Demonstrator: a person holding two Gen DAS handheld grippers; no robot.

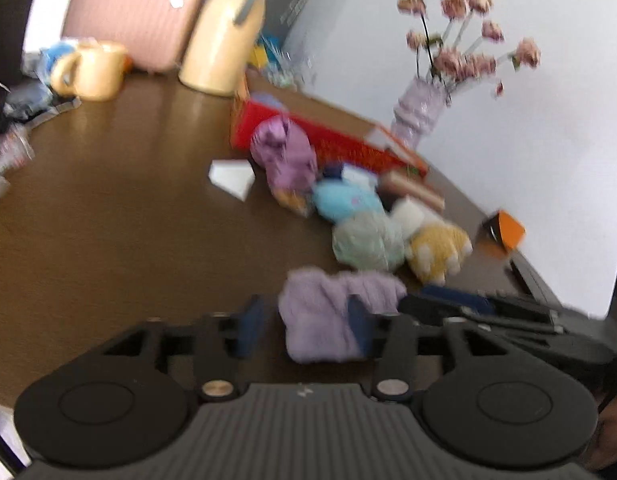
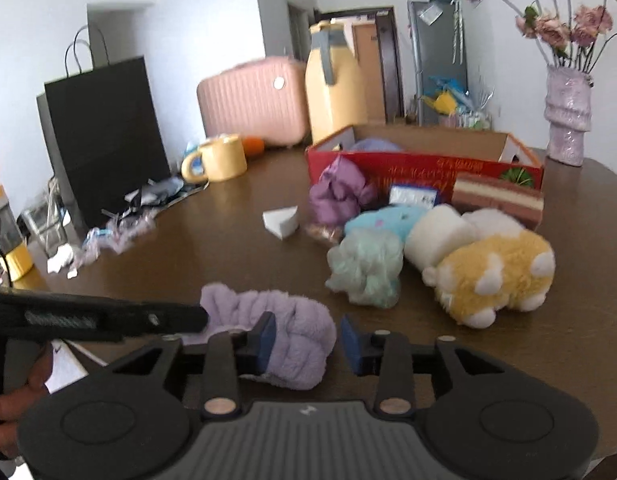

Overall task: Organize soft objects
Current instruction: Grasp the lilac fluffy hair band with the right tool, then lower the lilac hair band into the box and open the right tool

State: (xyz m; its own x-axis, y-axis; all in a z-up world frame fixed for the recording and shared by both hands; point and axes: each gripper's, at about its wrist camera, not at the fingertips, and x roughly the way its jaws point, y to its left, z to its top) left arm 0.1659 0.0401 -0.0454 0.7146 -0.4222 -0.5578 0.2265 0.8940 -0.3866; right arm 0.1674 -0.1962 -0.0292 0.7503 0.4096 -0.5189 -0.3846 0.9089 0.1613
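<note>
A fluffy lilac headband lies on the brown table near its front edge. My right gripper is open, its jaws on either side of the headband's right end. My left gripper is open, with the same headband between its jaws toward the right finger. Behind lie a mint fluffy ball, a yellow paw plush, a white roll, a light blue plush and a purple cloth. A red cardboard box stands behind them with something lilac inside.
A yellow mug, yellow thermos, pink case and black paper bag stand at the back. A lilac vase with dried flowers is at the right. A white wedge and a striped block lie on the table.
</note>
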